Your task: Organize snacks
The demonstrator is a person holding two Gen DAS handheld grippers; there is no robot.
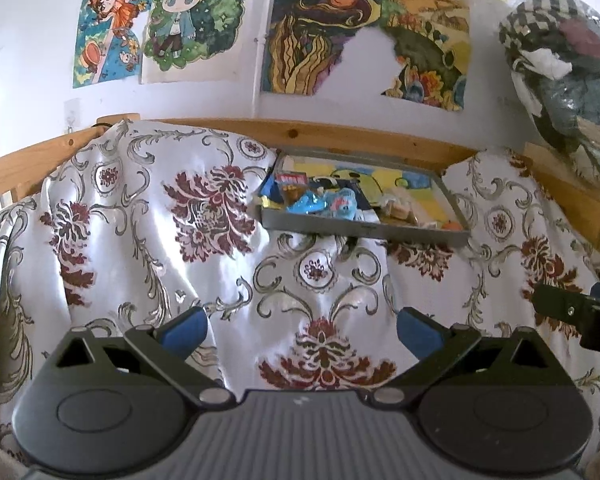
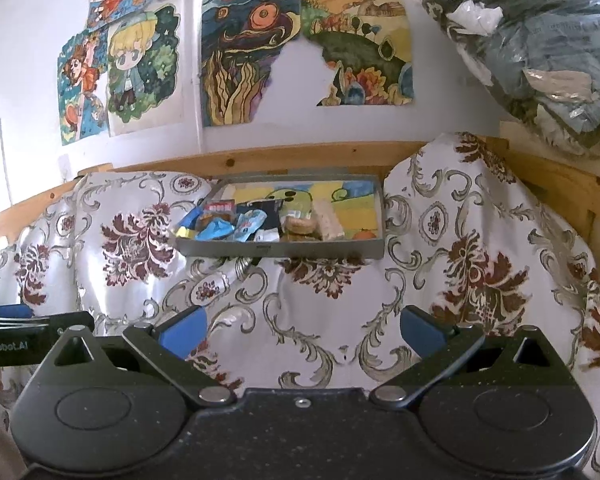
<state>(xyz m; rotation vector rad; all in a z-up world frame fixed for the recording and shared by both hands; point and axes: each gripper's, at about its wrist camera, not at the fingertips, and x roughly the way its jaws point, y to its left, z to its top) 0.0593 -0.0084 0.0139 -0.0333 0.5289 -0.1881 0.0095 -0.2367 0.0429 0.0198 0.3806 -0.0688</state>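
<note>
Snacks (image 2: 260, 222) lie heaped in a shallow grey tray (image 2: 280, 248) that sits on the patterned cloth (image 2: 320, 320), up against the wooden rail (image 2: 260, 160) behind it; the tray is the landmark for everything here. Its long axis runs side to side across both wrist views; the wrappers crowd the tray's left half, blue packets (image 2: 220, 229) nearest its front wall, round biscuits (image 2: 298, 226) and a pale bar (image 2: 330, 222) toward the middle, a small orange thing (image 2: 363, 235) at the right front corner; the tray's right part shows only its yellow printed floor.

From the right gripper (image 2: 300, 334) the tray lies straight ahead and well apart, almost centred between the fingers; from the left gripper (image 1: 300, 334) it lies ahead and off to the right. Judging by that, the right gripper has the squarer line to the heap, though neither is clearly nearer.

Both sets of jaws stand spread wide, blue pads (image 1: 186, 330) far apart, nothing between them but cloth below; neither holds or touches anything. The two grippers hang side by side short of the tray; each one's tip shows at the edge of the other's view.

The coming move, as I judge it, is a forward reach over the front wall to a single wrapper.
</note>
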